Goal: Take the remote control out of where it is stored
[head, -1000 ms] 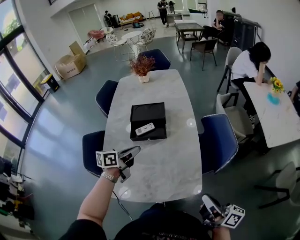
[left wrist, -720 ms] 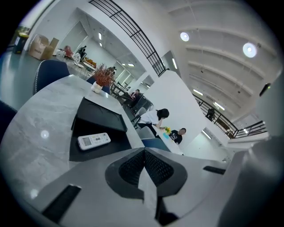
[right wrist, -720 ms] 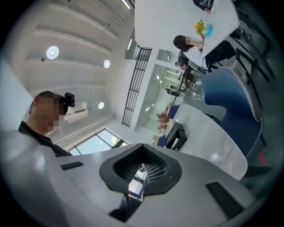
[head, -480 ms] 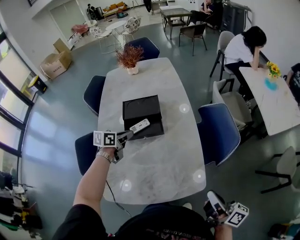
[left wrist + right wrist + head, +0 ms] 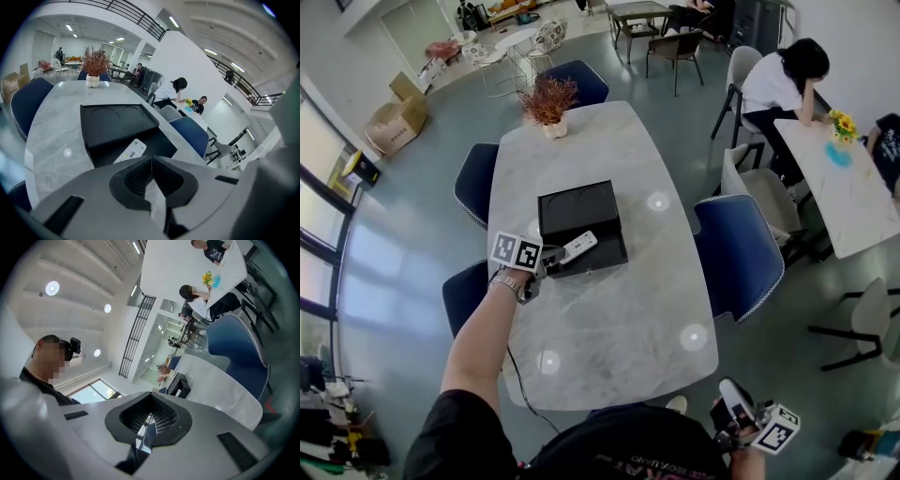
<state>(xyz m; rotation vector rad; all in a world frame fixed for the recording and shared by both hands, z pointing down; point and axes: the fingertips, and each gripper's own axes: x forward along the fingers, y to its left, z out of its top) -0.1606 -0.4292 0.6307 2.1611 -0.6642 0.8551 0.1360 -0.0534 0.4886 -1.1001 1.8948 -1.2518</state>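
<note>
White remote control (image 5: 579, 246) on black box (image 5: 577, 208) on marble table (image 5: 614, 314), left claw (image 5: 551, 256) just beside it.

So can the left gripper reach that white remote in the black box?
Probably yes: the left gripper is close beside the remote, lying uncovered in the open black box. Its shut jaws must open first.

Grey floor (image 5: 394, 234), marble table (image 5: 609, 309), blue chairs (image 5: 736, 248), windows (image 5: 314, 281) at left

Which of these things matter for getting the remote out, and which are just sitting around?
For the job: remote control; black box holding it; left gripper, jaws shut, right beside the remote.

Lying about: potted plant; blue chairs; yellow flowers on the side table.
</note>
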